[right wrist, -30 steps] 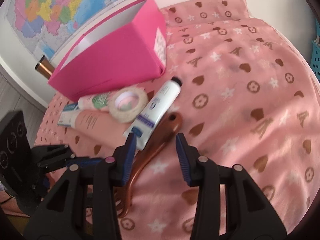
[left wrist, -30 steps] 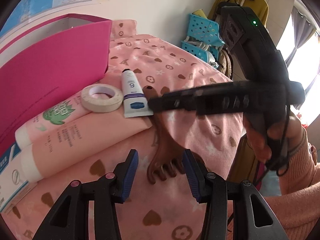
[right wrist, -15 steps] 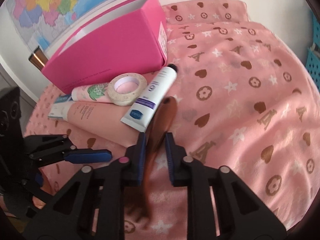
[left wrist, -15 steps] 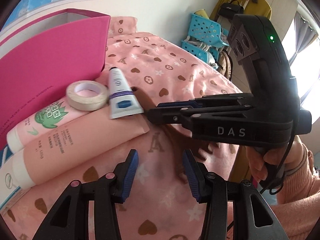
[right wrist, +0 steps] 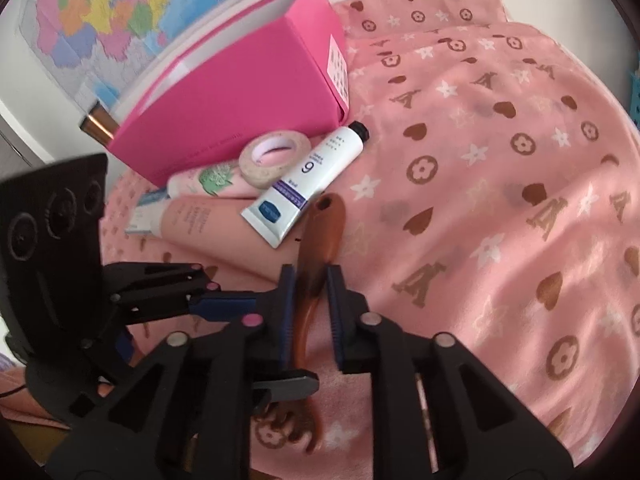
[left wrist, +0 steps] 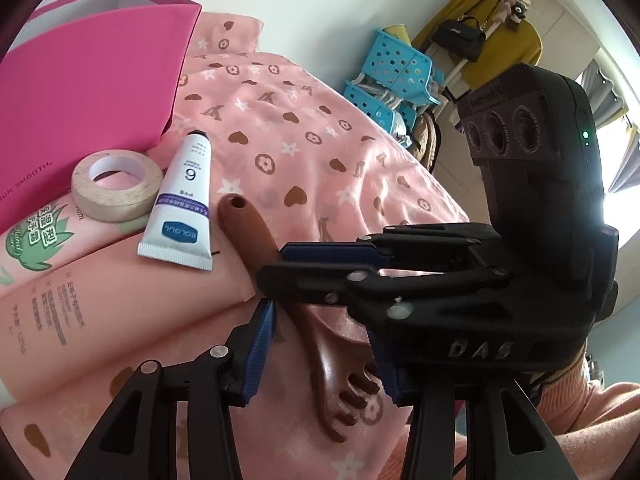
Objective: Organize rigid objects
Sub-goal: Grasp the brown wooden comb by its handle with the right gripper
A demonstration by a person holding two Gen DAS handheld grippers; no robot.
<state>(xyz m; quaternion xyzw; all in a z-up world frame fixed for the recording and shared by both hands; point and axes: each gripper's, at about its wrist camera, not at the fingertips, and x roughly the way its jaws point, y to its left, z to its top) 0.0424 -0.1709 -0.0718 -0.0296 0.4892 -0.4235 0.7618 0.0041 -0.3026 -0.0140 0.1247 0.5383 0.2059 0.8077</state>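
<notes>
A brown comb (left wrist: 256, 232) (right wrist: 324, 224) lies tilted over the pink patterned cloth (left wrist: 304, 148), handle toward the tubes. My right gripper (right wrist: 310, 280) is shut on the comb's handle; it shows from the side in the left wrist view (left wrist: 276, 264). My left gripper (left wrist: 324, 344) is open, its pads either side of the comb's toothed end. A white hand-cream tube (left wrist: 182, 200) (right wrist: 312, 180), a tape roll (left wrist: 116, 184) (right wrist: 274, 156) and pink tubes (left wrist: 100, 292) (right wrist: 204, 216) lie beside an open pink box (left wrist: 84, 80) (right wrist: 240, 92).
A small blue-and-white carton (right wrist: 144, 208) lies left of the pink tubes. Blue plastic baskets (left wrist: 400, 68) and a coat rack with a yellow garment (left wrist: 496, 36) stand beyond the cloth's far edge. A map hangs on the wall (right wrist: 112, 20).
My right gripper closed on the comb's handle and has raised it. The left gripper stays open and now frames the comb's teeth.
</notes>
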